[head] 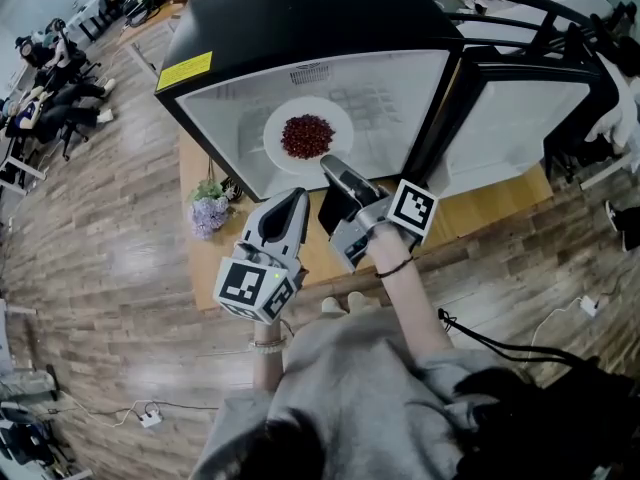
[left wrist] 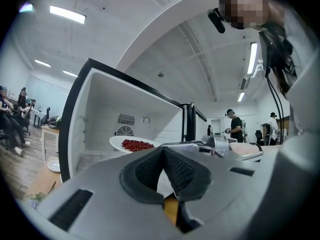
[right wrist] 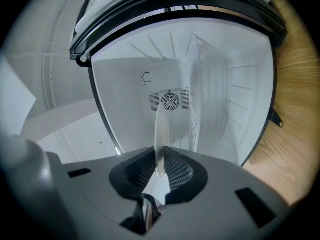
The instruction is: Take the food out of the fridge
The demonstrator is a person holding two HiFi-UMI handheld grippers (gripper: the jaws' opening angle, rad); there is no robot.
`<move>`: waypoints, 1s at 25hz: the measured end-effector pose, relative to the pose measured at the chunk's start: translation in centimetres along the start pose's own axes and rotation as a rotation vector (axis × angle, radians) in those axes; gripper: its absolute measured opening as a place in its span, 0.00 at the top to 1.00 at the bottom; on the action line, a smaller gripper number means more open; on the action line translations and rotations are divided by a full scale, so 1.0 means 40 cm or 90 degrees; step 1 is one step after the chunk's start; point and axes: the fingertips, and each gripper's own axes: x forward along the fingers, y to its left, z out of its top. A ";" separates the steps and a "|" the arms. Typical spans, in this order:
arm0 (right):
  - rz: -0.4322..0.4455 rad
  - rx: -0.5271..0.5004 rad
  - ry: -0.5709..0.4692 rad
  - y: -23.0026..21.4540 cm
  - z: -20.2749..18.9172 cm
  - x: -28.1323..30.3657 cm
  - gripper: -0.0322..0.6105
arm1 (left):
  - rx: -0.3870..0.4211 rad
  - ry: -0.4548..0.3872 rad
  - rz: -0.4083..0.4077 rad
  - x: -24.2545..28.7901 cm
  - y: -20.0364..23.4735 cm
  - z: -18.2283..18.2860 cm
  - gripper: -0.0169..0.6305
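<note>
A white plate (head: 282, 120) heaped with red food (head: 308, 135) is inside the open black fridge (head: 300, 18), near its front. My right gripper (head: 331, 161) is shut on the plate's near rim. In the right gripper view the plate (right wrist: 161, 124) runs edge-on between the pads of that gripper (right wrist: 160, 171). My left gripper (head: 298, 194) hovers just outside the fridge, below and left of the plate, shut with nothing in it. From the left gripper view (left wrist: 163, 150) the plate (left wrist: 119, 142) and the food (left wrist: 137, 145) lie ahead to the left.
The fridge stands on a wooden table (head: 480, 213) with its door (head: 520, 118) swung open to the right. A small pot of pale flowers (head: 209, 208) sits at the fridge's left front corner. People sit at desks far left (head: 40, 88). A person (left wrist: 234, 126) stands in the background.
</note>
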 end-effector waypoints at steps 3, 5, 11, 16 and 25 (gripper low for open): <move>0.002 0.001 0.002 0.008 -0.005 -0.011 0.87 | -0.004 0.003 -0.011 -0.002 -0.011 0.001 0.96; 0.003 0.000 0.002 0.014 -0.005 -0.019 0.87 | -0.002 0.002 -0.015 -0.004 -0.015 0.008 0.96; 0.005 -0.012 -0.004 0.026 0.003 -0.046 0.87 | 0.005 -0.010 -0.020 -0.005 -0.028 0.027 0.96; 0.010 -0.012 -0.013 0.032 0.032 -0.087 0.87 | 0.009 -0.014 -0.028 0.017 -0.069 0.015 0.96; 0.010 -0.003 -0.022 0.034 0.031 -0.089 0.87 | 0.002 -0.010 -0.033 0.023 -0.055 0.013 0.96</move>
